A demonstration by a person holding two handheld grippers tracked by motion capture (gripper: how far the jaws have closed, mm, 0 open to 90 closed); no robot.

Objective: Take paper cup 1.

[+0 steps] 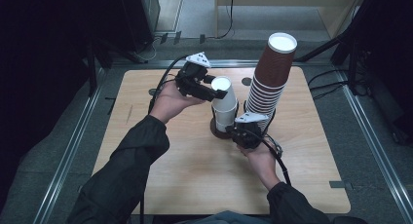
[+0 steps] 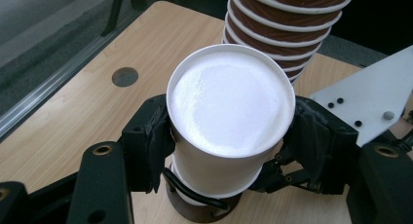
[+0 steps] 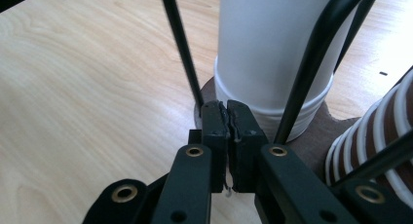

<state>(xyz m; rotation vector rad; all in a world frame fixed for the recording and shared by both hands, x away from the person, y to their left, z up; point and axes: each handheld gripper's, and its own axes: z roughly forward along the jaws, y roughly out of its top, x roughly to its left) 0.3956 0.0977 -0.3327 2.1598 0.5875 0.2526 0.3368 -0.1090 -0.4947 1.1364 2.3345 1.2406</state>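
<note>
Desk: pale wooden desk (image 1: 185,175), centre frame; grey floor around.
Cup: white, upside-down cup (image 1: 223,95), centre.
Left tool (image 1: 214,90): clamped on cup.
Right tool (image 1: 234,131): jaws together, empty.

A lab-style recording station, not a home or a shop.

A small light-wood bench (image 1: 195,175) with rounded corners stands alone in the middle of the high view, on grey carpet-like floor (image 1: 375,151). Metal rails (image 1: 73,146) run along the left and right edges of the frame. Black stand legs (image 1: 326,46) and loose cables (image 1: 229,19) lie across the top, beside dark equipment at upper left. Round cable holes (image 1: 247,81) are cut into the benchtop.
</note>
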